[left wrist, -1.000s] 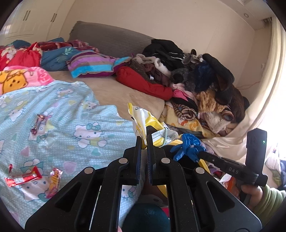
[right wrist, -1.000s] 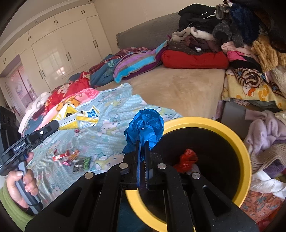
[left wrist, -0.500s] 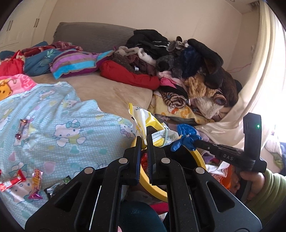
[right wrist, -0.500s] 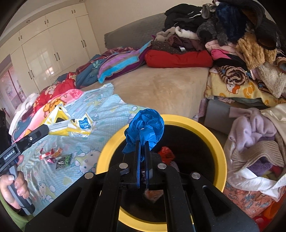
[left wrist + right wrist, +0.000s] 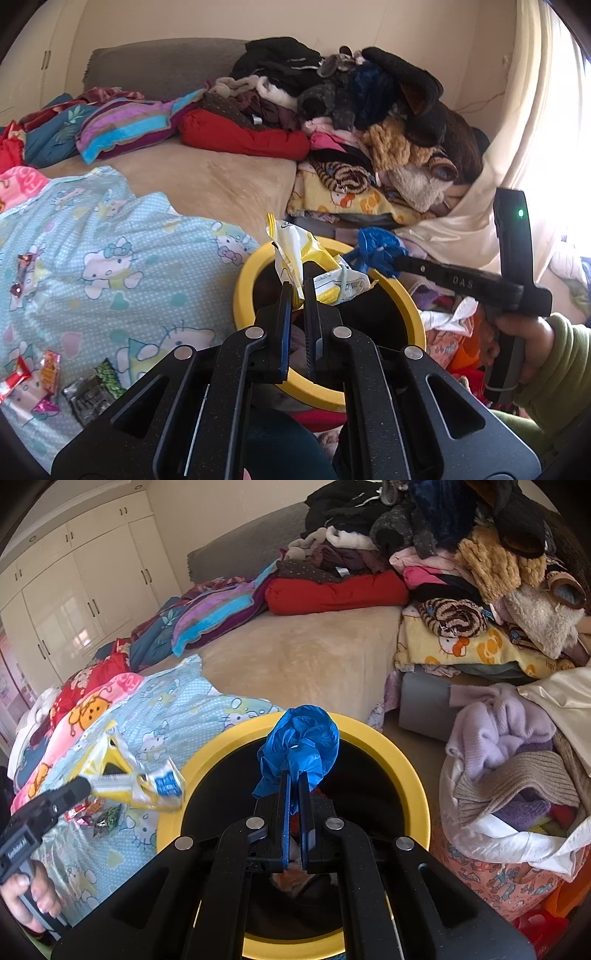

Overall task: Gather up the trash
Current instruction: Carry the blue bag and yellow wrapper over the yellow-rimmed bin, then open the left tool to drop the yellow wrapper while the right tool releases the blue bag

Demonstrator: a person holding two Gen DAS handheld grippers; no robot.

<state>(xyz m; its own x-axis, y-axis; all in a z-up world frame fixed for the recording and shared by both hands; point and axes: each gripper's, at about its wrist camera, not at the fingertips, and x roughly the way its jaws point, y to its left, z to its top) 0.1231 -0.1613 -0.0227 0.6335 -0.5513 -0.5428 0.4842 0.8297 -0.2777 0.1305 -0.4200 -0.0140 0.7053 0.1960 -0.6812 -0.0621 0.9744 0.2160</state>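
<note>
Left gripper (image 5: 298,291) pinching crinkly yellow wrapper (image 5: 306,258), right gripper (image 5: 292,786) pinching limp blue bag (image 5: 301,744), over yellow-rimmed bin (image 5: 399,757); light, flimsy, best grabbed at bunched folds.

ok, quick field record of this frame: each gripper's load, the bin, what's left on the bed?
left gripper: shut on yellow-and-white plastic snack wrapper
right gripper: shut on crumpled blue plastic bag
bin: round yellow-rimmed black bin, under both loads, some trash inside
left on bed: small candy wrappers on light-blue cartoon-cat sheet
</note>
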